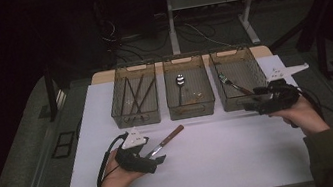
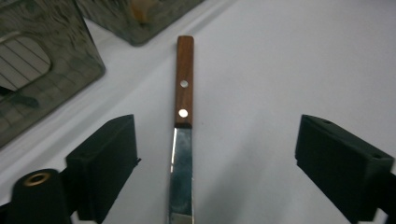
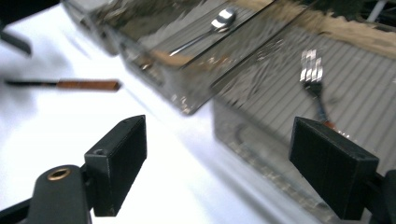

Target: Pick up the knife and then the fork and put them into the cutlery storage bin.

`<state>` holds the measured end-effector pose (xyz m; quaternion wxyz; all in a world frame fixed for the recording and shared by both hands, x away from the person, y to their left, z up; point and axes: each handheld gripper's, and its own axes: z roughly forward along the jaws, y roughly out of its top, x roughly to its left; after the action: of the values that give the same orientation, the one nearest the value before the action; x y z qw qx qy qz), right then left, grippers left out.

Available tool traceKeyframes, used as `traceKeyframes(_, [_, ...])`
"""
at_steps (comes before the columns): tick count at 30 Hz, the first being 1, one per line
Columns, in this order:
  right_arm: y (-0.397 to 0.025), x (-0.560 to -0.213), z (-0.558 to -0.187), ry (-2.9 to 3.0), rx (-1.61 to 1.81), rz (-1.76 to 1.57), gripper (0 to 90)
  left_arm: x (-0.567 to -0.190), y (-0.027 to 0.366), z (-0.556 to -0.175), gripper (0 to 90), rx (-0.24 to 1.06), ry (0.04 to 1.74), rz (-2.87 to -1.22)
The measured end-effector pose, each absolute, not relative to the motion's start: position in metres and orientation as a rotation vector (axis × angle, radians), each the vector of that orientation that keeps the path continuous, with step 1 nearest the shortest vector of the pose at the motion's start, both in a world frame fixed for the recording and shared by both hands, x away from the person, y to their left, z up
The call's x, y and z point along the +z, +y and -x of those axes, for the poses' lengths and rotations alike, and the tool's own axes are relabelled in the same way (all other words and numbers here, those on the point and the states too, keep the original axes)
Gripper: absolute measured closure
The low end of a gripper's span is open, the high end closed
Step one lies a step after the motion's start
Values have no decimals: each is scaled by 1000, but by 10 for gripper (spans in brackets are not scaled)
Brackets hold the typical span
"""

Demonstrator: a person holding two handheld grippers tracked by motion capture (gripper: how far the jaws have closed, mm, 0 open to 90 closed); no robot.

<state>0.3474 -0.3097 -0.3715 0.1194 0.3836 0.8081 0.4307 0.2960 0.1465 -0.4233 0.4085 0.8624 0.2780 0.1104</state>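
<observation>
Knife: a knife [image 1: 164, 142] with a wooden handle lies flat on the white table [image 1: 225, 160], just in front of the middle bin [image 1: 190, 93], handle toward the bin, blade toward the person.
Left gripper: the left gripper [image 1: 157, 157] sits low over the blade end, jaws spread wide and gripping nothing; in the left gripper view the knife [image 2: 183, 135] runs straight up between the two black jaws, nearer the left one, touching neither.
Right gripper: the right gripper [image 1: 250, 106] hovers at the front wall of the right bin [image 1: 239, 84], well to the right of the knife, jaws apart and empty.
Bins: left of the middle bin, a bin of chopsticks [image 1: 135, 94]; the middle bin holds a spoon [image 1: 180, 82]; the right bin holds a fork [image 1: 231, 83].
Risk, grip: I'd judge the thin flat blade the weak point; closing on bare steel lying flush on the table could let it skid or pivot out sideways.
Risk, off-centre: since the knife sits closer to one jaw, that jaw would likely meet it first and shove it aside.
Risk, lift: held at the blade, the heavier handle may droop and knock the middle bin's front wall.
Risk, right side: that gripper is close to its bin and could nudge it.
</observation>
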Motion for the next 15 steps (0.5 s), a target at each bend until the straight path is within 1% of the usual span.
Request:
traceKeyframes(2, [-305,-378,-336,2367,1240,-1081,156,-422,146,-301,167,278,712,-2170])
traceKeyframes(9, [-295,-407,-306,2359,1225,-1031,151,-420,141,-316,370,269,718,-2181])
traceKeyframes(12, [-294,-418,-295,2351,1241,-1042,151,-424,134,-324,418,263,725,-2204])
traceKeyframes(15, [-293,-426,-285,2336,1273,-1050,150,-426,129,-332,445,251,726,-2220])
